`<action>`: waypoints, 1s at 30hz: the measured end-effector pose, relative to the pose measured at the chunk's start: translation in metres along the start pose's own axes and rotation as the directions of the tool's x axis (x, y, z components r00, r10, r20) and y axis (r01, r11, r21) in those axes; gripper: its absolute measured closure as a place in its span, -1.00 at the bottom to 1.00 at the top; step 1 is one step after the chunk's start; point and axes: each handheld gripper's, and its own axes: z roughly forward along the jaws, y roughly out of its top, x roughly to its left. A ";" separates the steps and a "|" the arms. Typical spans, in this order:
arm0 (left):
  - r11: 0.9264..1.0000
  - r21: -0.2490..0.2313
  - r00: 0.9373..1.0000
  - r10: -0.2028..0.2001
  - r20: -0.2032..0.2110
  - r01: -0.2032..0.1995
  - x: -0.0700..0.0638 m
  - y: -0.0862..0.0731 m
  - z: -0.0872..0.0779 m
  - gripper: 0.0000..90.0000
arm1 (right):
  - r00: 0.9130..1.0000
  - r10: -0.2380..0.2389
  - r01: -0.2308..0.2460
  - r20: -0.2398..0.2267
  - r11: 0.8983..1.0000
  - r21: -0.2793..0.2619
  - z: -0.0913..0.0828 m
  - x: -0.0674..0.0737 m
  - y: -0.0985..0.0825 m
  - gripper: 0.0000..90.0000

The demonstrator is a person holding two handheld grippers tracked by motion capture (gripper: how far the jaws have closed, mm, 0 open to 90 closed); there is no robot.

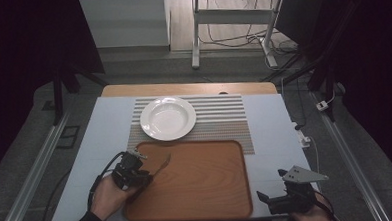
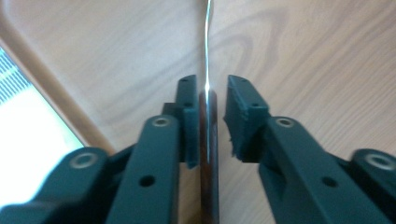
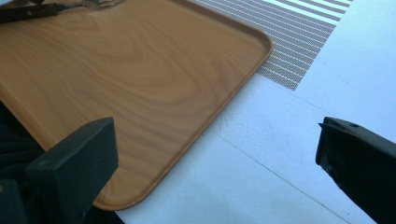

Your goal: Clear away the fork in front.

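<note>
Left gripper [image 1: 147,168] seemingly just loosened around a wooden-handled fork [image 2: 208,140] over the tray [image 1: 213,200], likely setting it down; right gripper [image 1: 278,199] open beside the tray.

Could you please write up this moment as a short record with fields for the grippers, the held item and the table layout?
left gripper: over the near left part of the tray; a slim piece of cutlery lies between its jaws, one pad against the handle, the other a little clear of it
held item: thin metal cutlery with a dark brown handle, probably a fork
right gripper: jaws wide apart, nothing between them, beside the tray's near right corner
tray: rectangular wooden tray
plate: round white deep plate on a striped placemat, beyond the tray
</note>
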 end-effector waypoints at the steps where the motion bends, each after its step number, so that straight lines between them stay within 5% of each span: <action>1: 1.000 -0.006 1.000 0.005 0.004 -0.005 0.001 0.002 0.000 0.78 | 1.000 -0.002 0.002 0.000 1.000 0.005 0.000 0.000 0.000 -1.00; 5: 0.999 -0.051 0.999 0.017 0.039 -0.015 0.007 0.009 -0.002 0.97 | 1.000 -0.008 0.008 -0.004 1.000 0.010 0.001 0.001 0.000 -1.00; 14: 0.993 -0.096 0.997 0.069 0.023 -0.067 0.011 0.022 0.002 0.98 | 1.000 -0.027 0.027 -0.006 0.999 0.033 0.003 0.003 0.001 -1.00; 27: 0.997 -0.050 0.999 0.051 0.015 -0.050 0.022 0.048 0.030 0.98 | 0.999 -0.033 0.033 -0.014 0.999 0.041 0.004 0.003 0.001 -1.00; 30: 0.997 -0.039 0.997 0.070 0.044 -0.068 0.015 0.053 0.037 0.98 | 0.999 -0.038 0.038 -0.013 0.998 0.048 0.004 0.003 0.001 -1.00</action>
